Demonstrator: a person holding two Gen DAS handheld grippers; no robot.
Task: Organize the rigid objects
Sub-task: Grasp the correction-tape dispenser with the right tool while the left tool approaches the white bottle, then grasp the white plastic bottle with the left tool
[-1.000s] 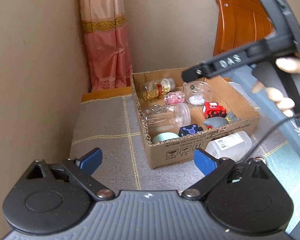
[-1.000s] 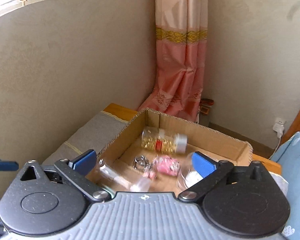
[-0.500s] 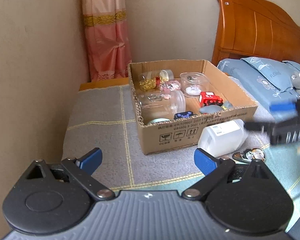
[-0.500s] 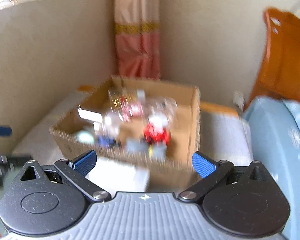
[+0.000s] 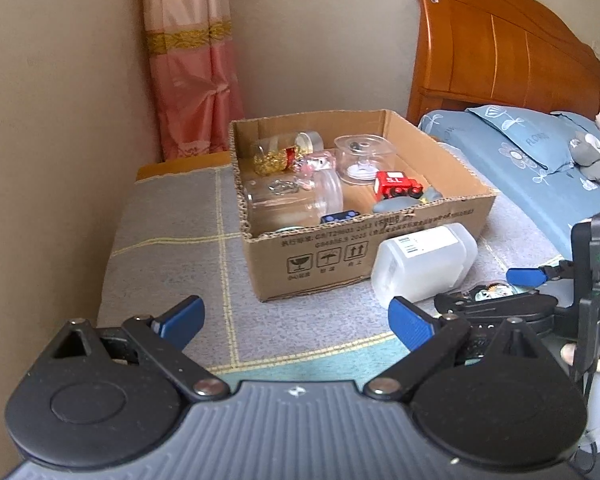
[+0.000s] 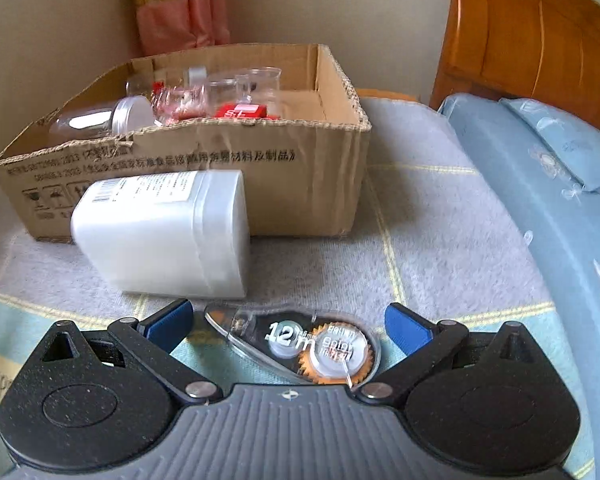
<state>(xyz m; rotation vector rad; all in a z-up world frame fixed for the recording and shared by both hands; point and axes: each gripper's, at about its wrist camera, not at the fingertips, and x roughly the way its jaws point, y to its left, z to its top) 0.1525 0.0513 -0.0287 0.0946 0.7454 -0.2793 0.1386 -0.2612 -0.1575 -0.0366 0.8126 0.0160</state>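
Correction tape (image 6: 304, 346), a flat clear dispenser with a small white reel and an orange toothed wheel, lies on the blanket in the lower centre of the right wrist view. It is between the two blue fingertips of the right tool (image 6: 288, 322), whose jaws are spread wide and do not touch it. I judge it light and stiff, with a smooth plastic shell that can slip, so a hold across its flat middle near the wheels seems safer than at the thin pointed nose. The shell can probably crack under hard pressure.

Just behind it, in the centre left of that view, the white plastic bottle (image 6: 160, 236) lies on its side against the front wall of the cardboard box (image 6: 300, 168). It looks light, perhaps empty, and is wide for the jaws; its cap end may be easier to take.

The left tool (image 5: 296, 318) is also spread and holds nothing, low in its own frame over the blanket.

The left wrist view looks down into the box and shows a red toy car (image 5: 396, 184), a jar with gold contents (image 5: 276, 154) and clear containers, which the right view sees only over the rim. The right view alone shows the tape clearly; in the left view the right tool (image 5: 526, 276) mostly hides it at the right edge.
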